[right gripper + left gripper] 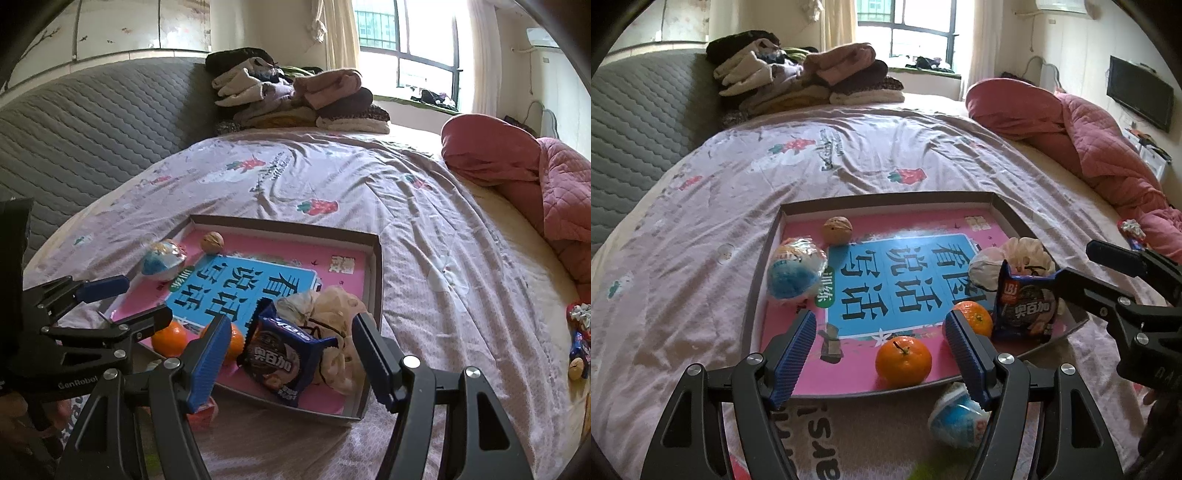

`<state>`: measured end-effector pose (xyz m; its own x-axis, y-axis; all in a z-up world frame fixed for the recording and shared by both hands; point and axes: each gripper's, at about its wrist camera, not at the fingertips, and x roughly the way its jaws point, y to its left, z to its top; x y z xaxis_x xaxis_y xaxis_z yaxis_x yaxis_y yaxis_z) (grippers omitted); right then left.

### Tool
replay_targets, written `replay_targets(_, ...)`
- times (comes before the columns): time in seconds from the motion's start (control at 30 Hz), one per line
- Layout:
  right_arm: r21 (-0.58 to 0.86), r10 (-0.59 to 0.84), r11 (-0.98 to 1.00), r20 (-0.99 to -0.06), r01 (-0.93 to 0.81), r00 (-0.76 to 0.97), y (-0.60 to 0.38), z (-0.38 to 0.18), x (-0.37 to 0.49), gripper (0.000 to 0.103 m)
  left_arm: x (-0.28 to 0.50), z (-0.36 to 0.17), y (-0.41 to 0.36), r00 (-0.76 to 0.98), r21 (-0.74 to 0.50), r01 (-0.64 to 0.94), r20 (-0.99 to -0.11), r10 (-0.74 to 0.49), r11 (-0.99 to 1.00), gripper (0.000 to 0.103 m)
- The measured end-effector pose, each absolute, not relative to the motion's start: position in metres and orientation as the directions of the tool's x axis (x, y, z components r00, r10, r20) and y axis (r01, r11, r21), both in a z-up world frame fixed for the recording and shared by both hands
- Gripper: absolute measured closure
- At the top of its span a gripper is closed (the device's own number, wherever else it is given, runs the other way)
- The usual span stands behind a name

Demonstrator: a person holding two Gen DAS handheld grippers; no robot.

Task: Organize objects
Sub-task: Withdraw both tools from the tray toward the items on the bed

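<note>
A shallow box lid (886,197) (376,258) with a pink and blue print lies on the bed. In it are a walnut (837,230) (212,242), a blue-white wrapped ball (795,272) (162,261), two oranges (903,360) (975,317) (170,339), a crumpled plastic bag (1015,258) (332,314) and a blue biscuit packet (1025,306) (284,354). My left gripper (882,354) is open above the lid's near edge, empty. My right gripper (291,354) is open, its fingers on either side of the packet and the bag.
A second blue-white wrapped ball (956,417) lies on the bed just outside the lid's near edge. A small red item (201,415) lies by the lid. Wrapped snacks (580,332) lie at the right. Folded clothes (809,74) and a pink quilt (1089,133) sit farther back.
</note>
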<state>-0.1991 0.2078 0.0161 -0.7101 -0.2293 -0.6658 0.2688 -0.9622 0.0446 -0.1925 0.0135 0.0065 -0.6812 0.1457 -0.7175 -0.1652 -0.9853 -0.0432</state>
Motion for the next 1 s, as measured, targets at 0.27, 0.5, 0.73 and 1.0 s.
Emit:
replay_targets(0.27, 0.047, -0.249, -0.957, -0.64, 0.286, -0.727, 0.207, 0.028, -0.185, 0.036, -0.174, 0.023, 0.012, -0.709, -0.027, -0.159, -0.692, 0.133, -0.987, 0.029)
replay_targets(0.5, 0.049, -0.261, -0.954, -0.625, 0.297, -0.736, 0.209, 0.035, -0.171, 0.036, -0.156, 0.037, 0.013, -0.727, -0.02, -0.165, -0.673, 0.135, -0.986, 0.029)
replay_targets(0.73, 0.056, -0.283, -0.948, -0.596, 0.312, -0.752, 0.209, 0.044, -0.157, 0.036, -0.142, 0.045, 0.014, -0.74, -0.007, -0.171, -0.66, 0.133, -0.985, 0.029)
replay_targets(1.0, 0.065, -0.304, -0.943, -0.573, 0.327, -0.761, 0.207, 0.051, -0.147, 0.036, -0.126, 0.049, 0.012, -0.745, 0.002, -0.174, -0.654, 0.13, -0.985, 0.029)
